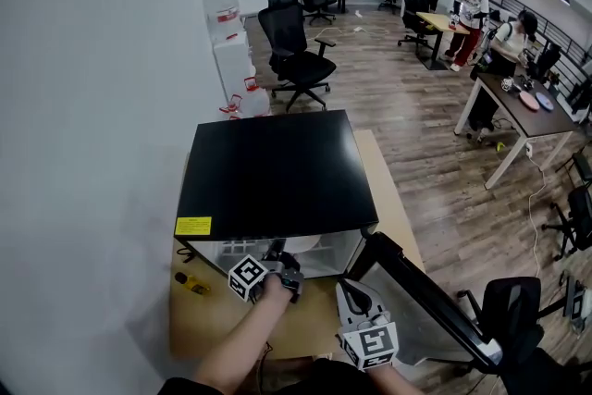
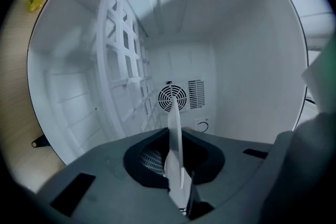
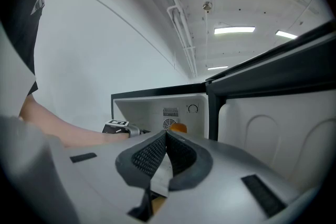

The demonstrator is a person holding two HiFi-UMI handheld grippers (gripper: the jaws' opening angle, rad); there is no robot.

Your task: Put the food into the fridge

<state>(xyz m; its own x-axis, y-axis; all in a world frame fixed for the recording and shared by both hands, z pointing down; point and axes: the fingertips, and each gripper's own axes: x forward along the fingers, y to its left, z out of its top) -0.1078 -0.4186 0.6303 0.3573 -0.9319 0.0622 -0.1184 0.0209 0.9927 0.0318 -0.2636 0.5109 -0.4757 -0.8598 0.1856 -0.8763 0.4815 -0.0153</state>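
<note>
Food [image 3: 178,127], an orange lump, is sitting inside the fridge [image 1: 277,171], maybe on the white plate [image 2: 175,118]. The left gripper [image 2: 176,157] is pinching the plate's edge; it should be setting it flat before opening slowly. The right gripper [image 3: 166,136] is waiting outside, jaws together.

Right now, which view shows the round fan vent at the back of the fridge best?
The left gripper view: the fan vent is central and large. The right gripper view shows it tiny; in the head view the fridge's black top hides it.
</note>
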